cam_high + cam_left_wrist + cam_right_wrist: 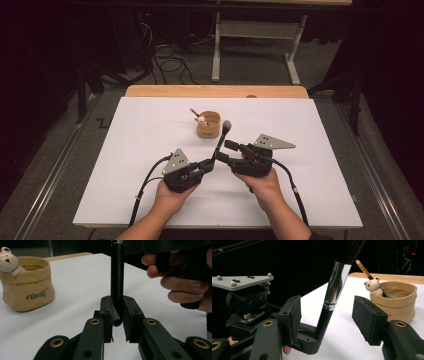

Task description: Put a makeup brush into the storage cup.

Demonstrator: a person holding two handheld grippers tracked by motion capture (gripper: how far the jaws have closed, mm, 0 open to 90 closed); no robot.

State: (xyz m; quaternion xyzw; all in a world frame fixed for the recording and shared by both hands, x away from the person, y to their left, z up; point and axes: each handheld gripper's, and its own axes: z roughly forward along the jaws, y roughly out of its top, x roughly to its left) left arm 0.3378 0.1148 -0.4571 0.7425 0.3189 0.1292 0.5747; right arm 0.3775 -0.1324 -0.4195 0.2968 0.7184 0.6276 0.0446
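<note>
The left tongs [212, 163] are clenched on the lower end of a black makeup brush [222, 140], holding it upright and a little tilted; in the left gripper view the round black handle [117, 277] stands squeezed between the two black pads, its hollow butt end showing just below them. The right tongs [226, 151] stand right beside the brush, their foam-faced pads either side of the handle but apart from it, released. The pads are matt and spongy-looking, the arms hard black plastic with brass-coloured rivets. In the right gripper view the brush handle passes into a shiny chrome ferrule [335, 282] and then a dark bristle head. Each gripper carries a grey three-cornered plate and trails a black cable back toward the person's hands.

Just beyond the brush stands a small tan pot [208, 124] shaped like a soft folded sack, with "Best" written on its side in dark script [36, 294]. A little cream bear figure [373, 285] leans over its rim, and a thin brush with a golden tip [362, 267] sticks out of the pot behind the bear.

All of this rests on a white sheet covering the desk [150, 145], whose wooden edge [215, 91] shows farther back than the pot
</note>
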